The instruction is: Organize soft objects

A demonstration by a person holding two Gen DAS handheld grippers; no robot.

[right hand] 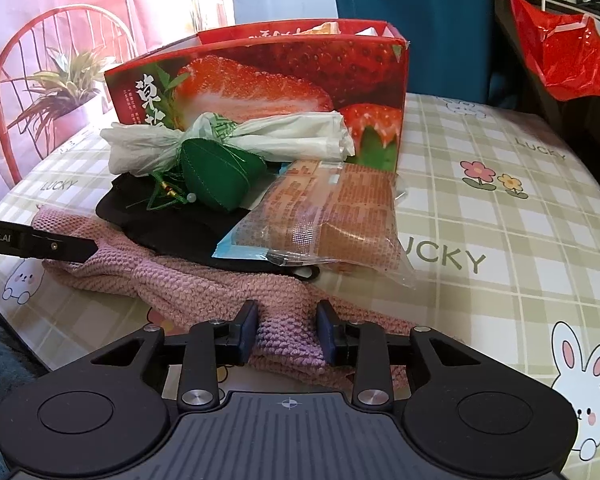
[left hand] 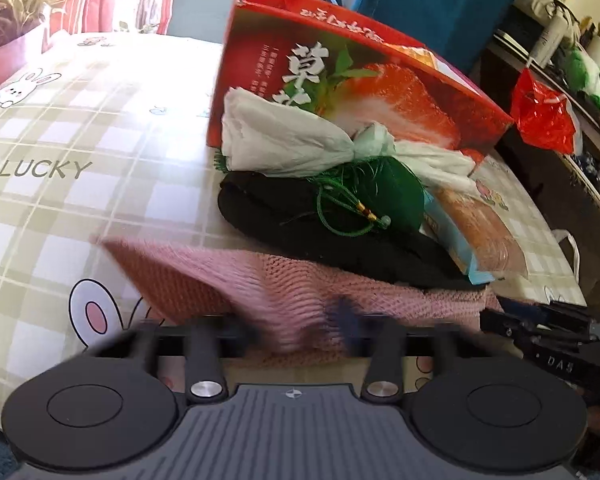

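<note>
Checked desk is carrying a limp pink knitted cloth, which both tongs, right and left, are pinching at bunched front folds, where soft fabric grips easily.

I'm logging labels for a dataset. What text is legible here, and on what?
"LUCKY": tablecloth.
"草": strawberry box; its smaller print is unreadable.
"Robot.AI": left hand-held gripper, its start cut off by the picture edge.
"DAS": right hand-held gripper.
Snack packet: print too blurred.
</note>
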